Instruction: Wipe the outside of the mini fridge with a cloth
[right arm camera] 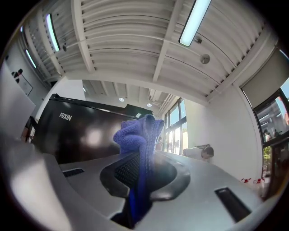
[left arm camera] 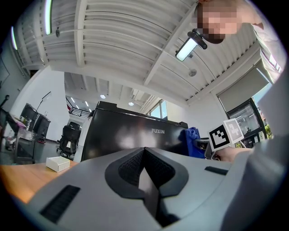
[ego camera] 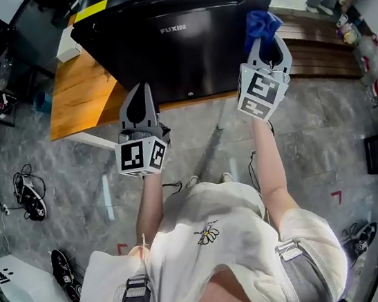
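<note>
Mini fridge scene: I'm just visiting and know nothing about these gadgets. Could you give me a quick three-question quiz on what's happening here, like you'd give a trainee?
1. True or false: the left claw is shut with nothing between its jaws.
2. The blue cloth is pinched by: A. the left claw; B. the right claw; C. neither claw.
3. Fill in the blank: the black mini fridge stands on a ___ table.

Key: 1. True. 2. B. 3. wooden.
</note>
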### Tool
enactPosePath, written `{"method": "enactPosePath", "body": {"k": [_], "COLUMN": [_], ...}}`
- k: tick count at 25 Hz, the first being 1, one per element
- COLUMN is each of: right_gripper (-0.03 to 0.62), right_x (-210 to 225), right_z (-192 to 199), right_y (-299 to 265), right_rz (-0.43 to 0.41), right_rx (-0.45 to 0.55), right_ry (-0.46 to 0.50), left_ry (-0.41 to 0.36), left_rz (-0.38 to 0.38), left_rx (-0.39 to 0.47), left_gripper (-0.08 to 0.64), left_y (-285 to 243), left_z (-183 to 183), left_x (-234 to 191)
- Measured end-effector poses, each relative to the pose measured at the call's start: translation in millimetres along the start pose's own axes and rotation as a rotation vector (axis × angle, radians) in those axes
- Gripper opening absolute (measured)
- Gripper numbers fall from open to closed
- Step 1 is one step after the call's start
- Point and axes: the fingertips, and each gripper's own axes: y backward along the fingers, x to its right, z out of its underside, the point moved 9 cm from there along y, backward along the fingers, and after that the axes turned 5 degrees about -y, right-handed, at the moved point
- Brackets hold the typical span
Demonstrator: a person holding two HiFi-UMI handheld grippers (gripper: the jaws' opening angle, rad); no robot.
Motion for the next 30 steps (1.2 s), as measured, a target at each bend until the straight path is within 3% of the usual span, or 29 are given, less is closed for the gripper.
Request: {"method": "enactPosePath", "body": {"k": [10, 14, 18, 25, 30], "right_gripper": [0.062, 0.062, 0.063, 0.062, 0.062], "right_x": [5.9, -3.2, -38.7, -146.4, -221.9], "right_z": [0.0, -6.0, -13.3, -13.7, -3.9], "right_y": [3.1, 22.2, 42.4, 65.2, 71.7], "right_rz": [0.022, -0.015, -0.135, -0.444, -0.588], "right_rx": [-0.003, 0.016, 0.035, 0.026, 0.016], "right_ry": [-0.023, -0.060, -0.101, -0.175, -0.182], "left_ry": [-0.012, -0.013, -0.013, -0.015, -0.021], "left_rz": [-0.030, -0.044, -0.062, -0.105, -0.149], "left_rx": [0.000, -0.002, 0.000, -0.011, -0.022], "left_gripper": [0.005, 0.005, 0.005, 0.005, 0.005], "left_y": [11.2, 18.1, 24.8, 43.3, 60.8], "left_z": [-4.0, -4.3, -4.6, -1.0, 3.1], "left_x": [-6.9, -10.2, -17.0, -43.1, -63.1]}}
